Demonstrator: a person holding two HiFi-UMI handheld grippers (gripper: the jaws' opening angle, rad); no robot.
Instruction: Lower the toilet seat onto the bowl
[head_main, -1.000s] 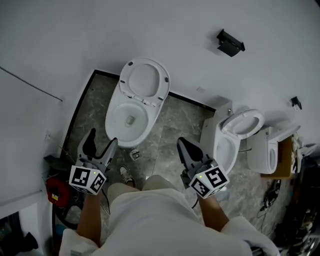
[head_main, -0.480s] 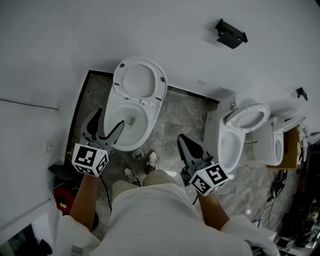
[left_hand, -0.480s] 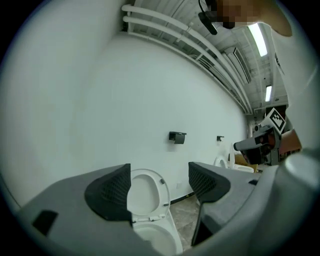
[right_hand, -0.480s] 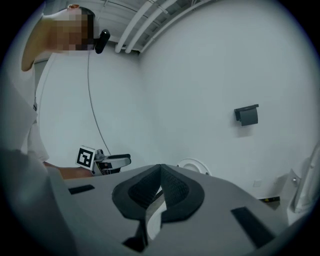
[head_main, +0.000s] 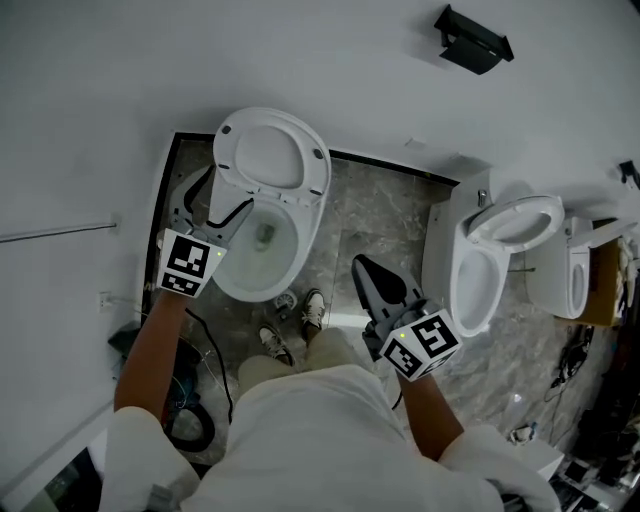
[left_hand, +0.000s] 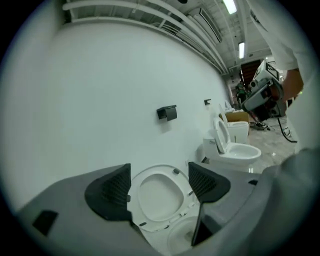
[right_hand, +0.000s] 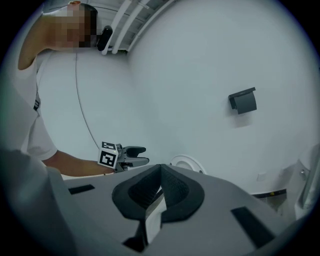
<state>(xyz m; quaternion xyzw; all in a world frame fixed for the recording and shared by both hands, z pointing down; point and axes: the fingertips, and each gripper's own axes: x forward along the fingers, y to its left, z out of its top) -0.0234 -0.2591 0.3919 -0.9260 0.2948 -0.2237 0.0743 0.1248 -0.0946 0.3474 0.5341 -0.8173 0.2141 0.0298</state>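
Observation:
In the head view a white toilet stands against the wall at the left, its seat (head_main: 270, 160) raised above the bowl (head_main: 250, 255). My left gripper (head_main: 225, 197) is open at the bowl's left side, just below the seat, touching nothing. In the left gripper view the upright seat (left_hand: 160, 197) shows between the two spread pads, and the bowl (left_hand: 182, 237) lies below. My right gripper (head_main: 362, 265) hangs shut and empty over the floor to the right of the bowl. In the right gripper view its pads (right_hand: 172, 187) are pressed together, with the left gripper (right_hand: 137, 155) beyond.
A second toilet (head_main: 500, 260) with its seat up stands to the right, and a third (head_main: 575, 270) beyond it. A black holder (head_main: 475, 40) is fixed on the wall. The person's shoes (head_main: 295, 320) are on the marble floor before the bowl. Dark gear (head_main: 185, 420) lies at lower left.
My left gripper has moved forward and up, from beside the person's leg to the bowl's left edge under the raised seat. The right gripper has stayed about where it was.

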